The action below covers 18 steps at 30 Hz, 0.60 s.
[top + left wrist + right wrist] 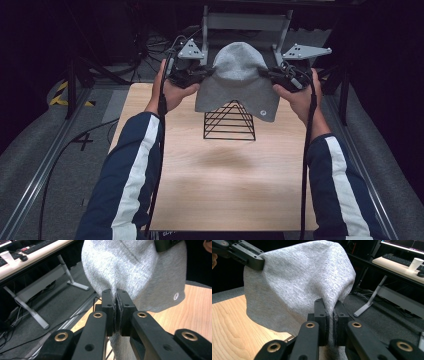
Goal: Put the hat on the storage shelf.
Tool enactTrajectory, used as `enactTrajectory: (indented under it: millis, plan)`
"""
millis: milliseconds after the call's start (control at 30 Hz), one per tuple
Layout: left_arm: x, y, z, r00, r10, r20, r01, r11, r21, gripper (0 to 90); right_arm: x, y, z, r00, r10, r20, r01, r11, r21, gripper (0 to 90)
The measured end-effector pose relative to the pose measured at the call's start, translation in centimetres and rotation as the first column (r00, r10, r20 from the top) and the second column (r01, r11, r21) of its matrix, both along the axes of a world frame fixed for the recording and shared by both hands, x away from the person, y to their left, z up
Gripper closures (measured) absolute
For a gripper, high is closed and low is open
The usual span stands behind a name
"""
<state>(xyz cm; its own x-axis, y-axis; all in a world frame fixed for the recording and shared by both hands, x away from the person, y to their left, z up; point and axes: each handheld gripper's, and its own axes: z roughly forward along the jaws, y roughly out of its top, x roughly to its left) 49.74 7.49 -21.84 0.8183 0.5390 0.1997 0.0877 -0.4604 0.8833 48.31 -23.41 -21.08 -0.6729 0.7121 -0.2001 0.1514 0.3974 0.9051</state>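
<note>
A grey knit hat (237,80) hangs spread between both grippers above a black wire pyramid stand (230,122) on the wooden table (230,180). My left gripper (205,74) is shut on the hat's left edge, and the fabric is pinched between its pads (116,305). My right gripper (267,74) is shut on the hat's right edge (331,312). The hat (132,270) bears a small round white tag (176,296) near its hem. The hat's lower edge covers the top of the stand. In the right gripper view the hat (297,282) stretches across to the other gripper's jaw at the upper left.
A grey metal frame (245,22) stands behind the table. Cables (160,45) lie on the floor at the back left. A desk with a keyboard (397,257) and a paper cup (415,263) stands off to the side. Rails (45,165) run along both table sides.
</note>
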Motion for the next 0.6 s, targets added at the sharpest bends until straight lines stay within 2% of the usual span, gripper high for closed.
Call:
enactTrajectory:
  millis: [33, 133, 267, 300, 400, 533, 600]
  plan:
    - [-0.1, 0.0, -0.1, 1.0000, -0.003, 0.001, 0.003, 0.9999, 0.014, 86.0, -0.1, 0.0, -0.1, 1.0000, 0.002, -0.005, -0.002, 1.000, 0.004, 84.5]
    - [-0.3, 0.1, -0.2, 1.0000, -0.006, 0.001, 0.006, 0.9999, -0.010, 85.9, -0.2, 0.1, -0.4, 1.0000, -0.002, -0.002, 0.002, 1.000, -0.009, 84.4]
    - [-0.3, -0.3, -0.8, 0.9999, 0.006, 0.010, -0.006, 0.9985, 0.054, 85.8, -0.2, 0.2, -0.5, 1.0000, -0.006, -0.006, 0.006, 1.000, -0.016, 84.4]
    - [-0.2, -0.4, -1.1, 1.0000, 0.010, 0.002, -0.010, 0.9983, 0.058, 85.7, -0.2, 0.4, -0.7, 0.9999, -0.006, -0.010, 0.006, 1.000, -0.029, 84.4]
    - [0.5, -0.4, -2.8, 0.9993, 0.022, -0.029, -0.020, 0.9989, 0.042, 85.7, 0.0, 0.5, -1.4, 0.9997, -0.009, -0.021, 0.008, 0.999, -0.043, 84.4]
    - [1.1, -0.5, -5.3, 0.9974, 0.039, -0.061, -0.036, 0.9980, 0.053, 85.7, 0.5, 0.4, -3.1, 0.9986, -0.008, -0.052, 0.006, 0.999, -0.047, 84.4]
    - [1.3, -0.5, -6.6, 0.9961, 0.045, -0.076, -0.042, 0.9985, 0.035, 85.6, 0.7, 0.4, -4.1, 0.9976, -0.009, -0.068, 0.005, 0.999, -0.053, 84.4]
